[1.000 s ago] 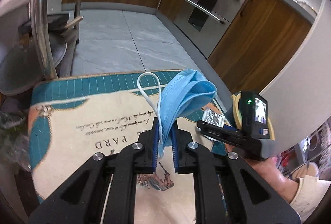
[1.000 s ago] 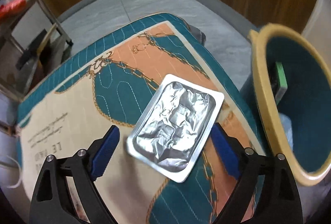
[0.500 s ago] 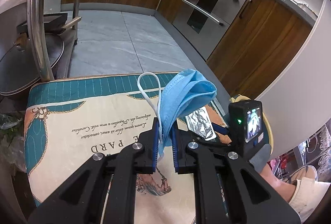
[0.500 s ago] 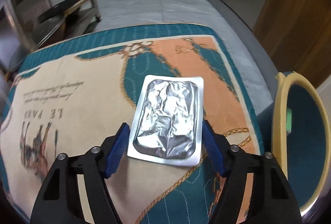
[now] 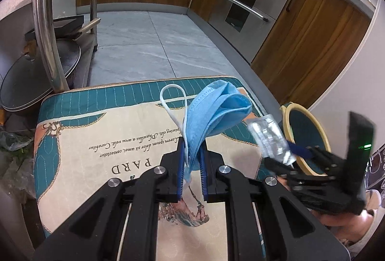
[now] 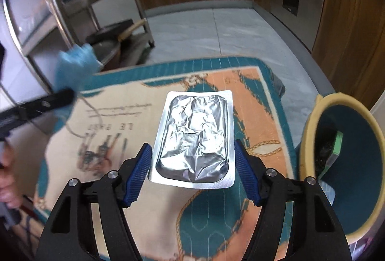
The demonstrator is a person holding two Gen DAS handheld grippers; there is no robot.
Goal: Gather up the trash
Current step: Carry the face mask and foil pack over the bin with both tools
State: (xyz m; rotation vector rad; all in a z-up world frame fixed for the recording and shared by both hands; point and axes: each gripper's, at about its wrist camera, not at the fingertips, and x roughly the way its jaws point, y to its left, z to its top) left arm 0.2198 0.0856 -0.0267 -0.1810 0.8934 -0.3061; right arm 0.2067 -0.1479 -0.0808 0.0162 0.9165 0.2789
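A: Where does the foil blister pack (image 6: 196,138) sit relative to the bin (image 6: 310,131)?

B: Just left of the bin, in the right wrist view. The right gripper (image 6: 192,164) has it clamped across its short width, blue pads pressing both long edges, jaws set wide to take it. In the left wrist view it looks lifted clear of the printed cushion (image 5: 101,140), though the pictures do not settle that.

A: And its long axis?

B: It runs straight ahead along the gripper's fingers, so the pack sticks out forward. The bin's yellow rim lies to the right and a little below, near the cushion's corner.

A: The other one?

B: The left gripper (image 5: 192,164) is closed tight on the folded blue face mask (image 5: 214,114), with a white ear loop curling off to its left. It stands further from the bin, with the right gripper between.

A: So which goes first?

B: I'd judge the right, being nearer: swing rightward over the rim, then release.
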